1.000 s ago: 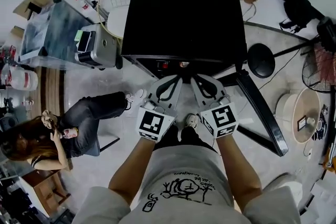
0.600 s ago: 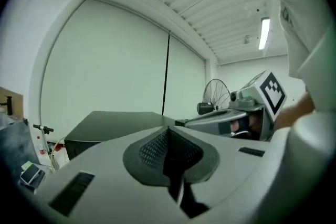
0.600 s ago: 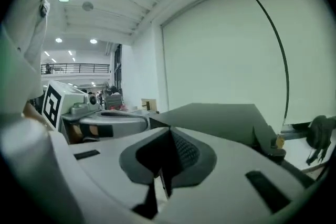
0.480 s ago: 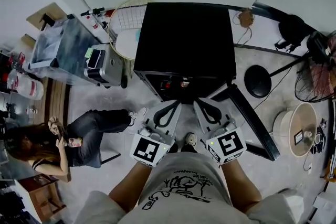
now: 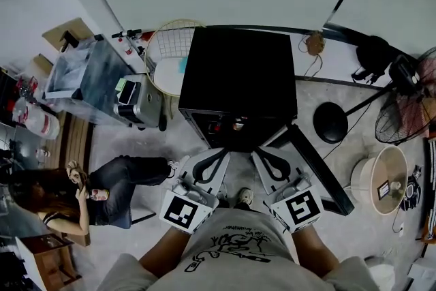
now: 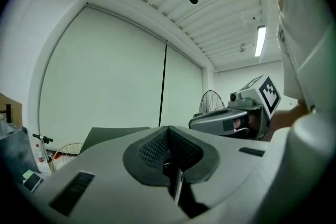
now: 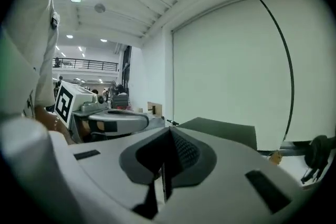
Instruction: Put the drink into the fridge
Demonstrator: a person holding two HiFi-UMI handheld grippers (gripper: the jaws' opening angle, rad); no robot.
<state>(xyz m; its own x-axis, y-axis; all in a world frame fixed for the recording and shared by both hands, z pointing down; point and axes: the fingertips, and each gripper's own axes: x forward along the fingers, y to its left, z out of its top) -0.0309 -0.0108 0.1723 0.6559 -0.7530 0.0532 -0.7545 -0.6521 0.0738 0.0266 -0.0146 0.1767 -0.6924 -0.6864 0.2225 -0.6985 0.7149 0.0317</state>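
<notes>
Two empty grippers held side by side in front of the open black fridge (image 5: 238, 78).
The left gripper (image 5: 221, 153) and right gripper (image 5: 260, 153) point roughly level at the fridge's near face, forearms tucked in at the waist. Each gripper's jaws are pressed together on nothing. Small red and pale things (image 5: 227, 125) show in the fridge's opening; whether one is the drink cannot be told. The shirt print (image 5: 235, 245) is unreadable.

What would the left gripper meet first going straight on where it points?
Likely the black fridge: the left gripper aims near its top edge. It might clear it and reach the pale wall; depth unclear.
</notes>
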